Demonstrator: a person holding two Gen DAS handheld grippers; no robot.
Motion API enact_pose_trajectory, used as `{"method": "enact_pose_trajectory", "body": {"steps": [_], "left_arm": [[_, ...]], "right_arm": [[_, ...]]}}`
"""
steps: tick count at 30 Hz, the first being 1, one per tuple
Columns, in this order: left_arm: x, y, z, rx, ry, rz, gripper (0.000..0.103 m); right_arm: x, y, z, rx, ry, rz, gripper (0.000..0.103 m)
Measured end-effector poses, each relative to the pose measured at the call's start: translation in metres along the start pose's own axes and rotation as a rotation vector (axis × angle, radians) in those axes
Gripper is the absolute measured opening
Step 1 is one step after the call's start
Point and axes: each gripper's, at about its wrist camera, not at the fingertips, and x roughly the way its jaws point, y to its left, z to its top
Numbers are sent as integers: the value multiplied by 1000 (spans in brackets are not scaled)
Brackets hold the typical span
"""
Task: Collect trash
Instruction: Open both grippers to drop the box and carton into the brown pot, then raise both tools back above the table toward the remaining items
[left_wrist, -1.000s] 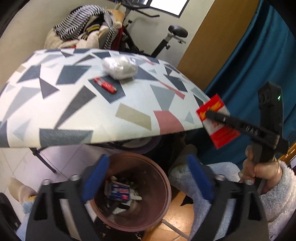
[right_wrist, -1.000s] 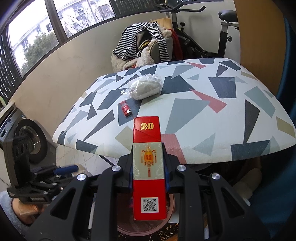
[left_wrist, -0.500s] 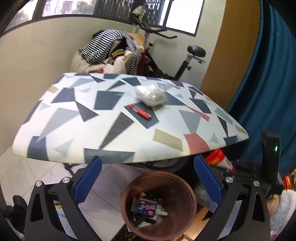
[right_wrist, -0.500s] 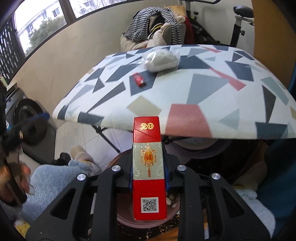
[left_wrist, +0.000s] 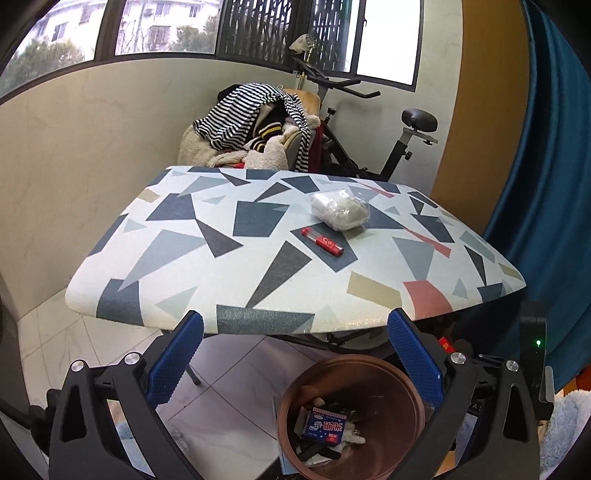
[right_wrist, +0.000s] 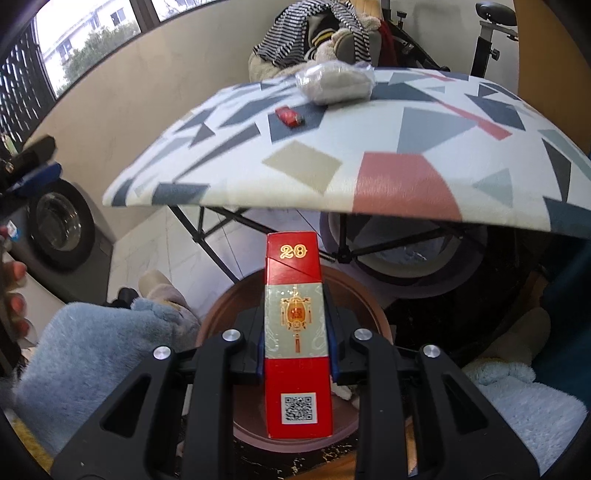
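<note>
Right now we grip a tall red box (right_wrist: 298, 332) between the pads of our right gripper (right_wrist: 297, 334), jaws clamped on its narrow sides, its top with the gold "20" pointing away from us. Just beyond and below those jaws sits the brown bin (right_wrist: 229, 306), its rim showing on either side of the box. Our left gripper (left_wrist: 293, 363) stands wide open with nothing between its blue pads (left_wrist: 173, 363). Below and between those pads we see the same bin (left_wrist: 402, 373), with a blue-and-red packet (left_wrist: 327, 426) and other scraps inside. Ahead of both jaws, above the bin, lies the patterned table (left_wrist: 192, 258), bearing a small red wrapper (left_wrist: 322, 242) and, just beyond it, a clear bag of white stuff (left_wrist: 340, 209).
</note>
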Motion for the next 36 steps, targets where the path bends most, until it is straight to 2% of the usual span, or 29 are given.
{"method": "enact_pose_trajectory", "body": {"steps": [8,9,10,12,15,19,26,36], "left_arm": [[6,-1,-11,4,26,5,97],[7,-1,-12,5,32,7,97],[8,0,-13,2,38,4,97],[9,2,-14,-5,40,2,97],[10,4,-14,-8,39,21,97],[13,6,-9,18,28,36,97],[16,8,2,43,6,15,97],[27,4,13,77,11,-21,97]], "right_arm": [[9,-3,-4,24,3,15,29],[10,-4,-6,30,-4,16,32],[9,-5,-7,36,-17,11,37],[8,-5,-9,40,-30,1,82],[10,-5,-10,44,-21,-14,94],[13,-7,-9,60,-14,-37,97],[7,-15,-4,74,-26,-67,97],[-8,-31,19,18,-56,-91,97]]}}
